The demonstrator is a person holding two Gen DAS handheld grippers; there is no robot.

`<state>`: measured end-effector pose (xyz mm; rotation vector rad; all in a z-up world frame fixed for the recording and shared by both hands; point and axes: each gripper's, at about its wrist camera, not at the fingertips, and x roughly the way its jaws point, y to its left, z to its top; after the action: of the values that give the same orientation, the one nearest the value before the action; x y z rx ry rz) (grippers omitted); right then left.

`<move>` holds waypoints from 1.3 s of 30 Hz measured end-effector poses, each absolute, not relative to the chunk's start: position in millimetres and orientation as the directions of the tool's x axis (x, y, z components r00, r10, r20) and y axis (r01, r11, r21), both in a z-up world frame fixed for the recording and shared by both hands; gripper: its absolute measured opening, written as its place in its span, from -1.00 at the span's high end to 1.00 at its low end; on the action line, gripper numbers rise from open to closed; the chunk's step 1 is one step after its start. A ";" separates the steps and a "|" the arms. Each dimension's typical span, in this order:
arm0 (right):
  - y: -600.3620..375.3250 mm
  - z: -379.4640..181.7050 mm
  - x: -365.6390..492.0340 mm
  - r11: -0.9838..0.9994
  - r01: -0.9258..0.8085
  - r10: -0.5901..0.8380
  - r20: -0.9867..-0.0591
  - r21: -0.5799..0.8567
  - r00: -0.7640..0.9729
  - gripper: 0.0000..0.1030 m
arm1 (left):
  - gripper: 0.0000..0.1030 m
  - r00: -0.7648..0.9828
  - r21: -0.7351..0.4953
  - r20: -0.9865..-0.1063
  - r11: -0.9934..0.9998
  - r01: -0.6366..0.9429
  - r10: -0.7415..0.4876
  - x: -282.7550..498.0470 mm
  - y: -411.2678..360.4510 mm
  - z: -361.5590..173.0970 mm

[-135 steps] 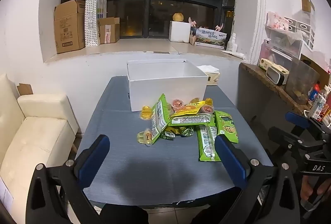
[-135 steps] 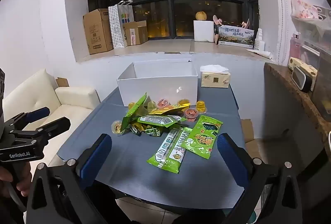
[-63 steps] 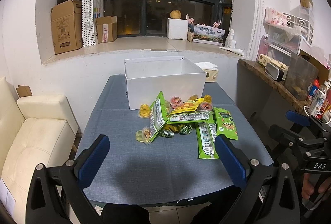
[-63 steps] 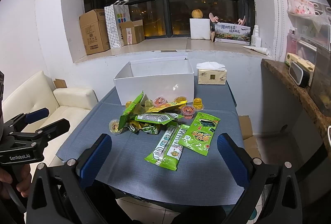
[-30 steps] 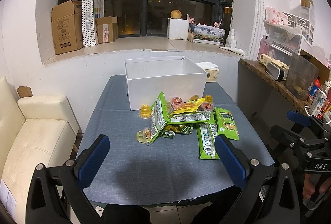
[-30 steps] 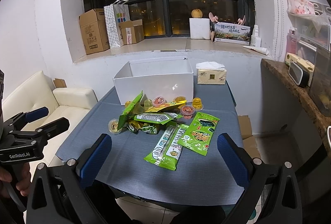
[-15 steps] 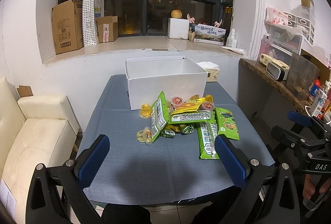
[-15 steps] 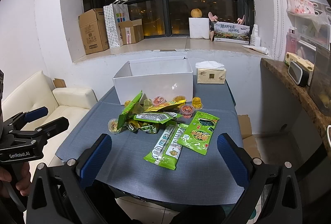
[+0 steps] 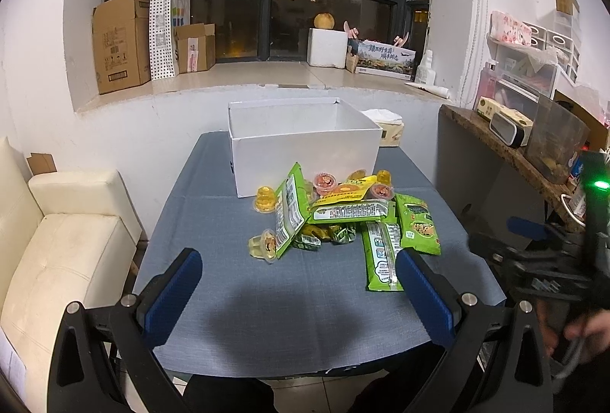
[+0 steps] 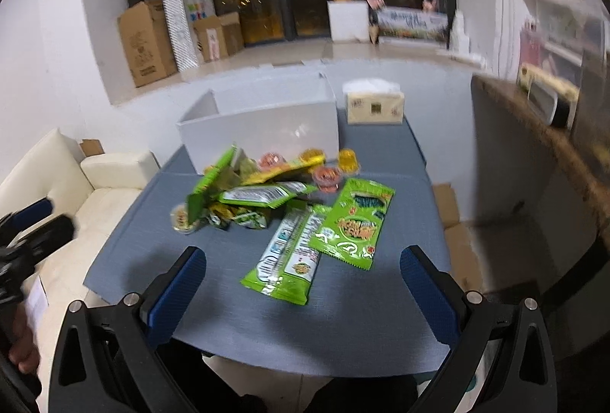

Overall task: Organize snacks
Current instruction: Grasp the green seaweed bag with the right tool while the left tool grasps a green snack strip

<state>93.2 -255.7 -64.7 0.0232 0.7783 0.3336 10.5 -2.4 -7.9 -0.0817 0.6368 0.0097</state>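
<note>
Both the left gripper [image 9: 297, 283] and the right gripper [image 10: 303, 277] hang with jaws spread wide, gripping nothing, above the near edge of the table [image 9: 305, 317]. The right wrist view is motion-blurred, so package print is unreadable. The snacks [image 9: 335, 211], green packets and jelly cups, lie heaped just in front of the white box [image 9: 305, 150].
</note>
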 end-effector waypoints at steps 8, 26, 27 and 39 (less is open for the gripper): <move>-263.5 -120.8 181.6 0.966 -0.172 0.257 -0.772 0.193 0.581 -1.00 | -1.00 0.791 -0.080 -0.612 0.996 -0.036 -0.021 18.3 2.7 -20.6; -255.7 -176.4 256.9 0.993 -0.073 0.116 -0.860 0.091 0.496 -0.41 | -1.00 0.738 -0.130 -0.673 0.990 -0.049 -0.051 51.0 22.5 -56.9; -257.3 -175.8 256.0 0.991 -0.081 0.129 -0.861 0.102 0.492 -0.39 | -1.00 0.737 -0.134 -0.674 0.990 -0.046 -0.057 52.1 22.6 -57.7; -297.7 -132.6 206.0 0.970 -0.081 0.233 -0.787 0.229 0.571 -0.34 | -1.00 0.726 -0.201 -0.680 0.978 -0.050 -0.103 139.9 38.8 -60.3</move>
<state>206.0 -297.7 -132.6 0.1742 0.9463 0.1857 139.9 38.8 -60.3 -0.2120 0.7597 -0.0291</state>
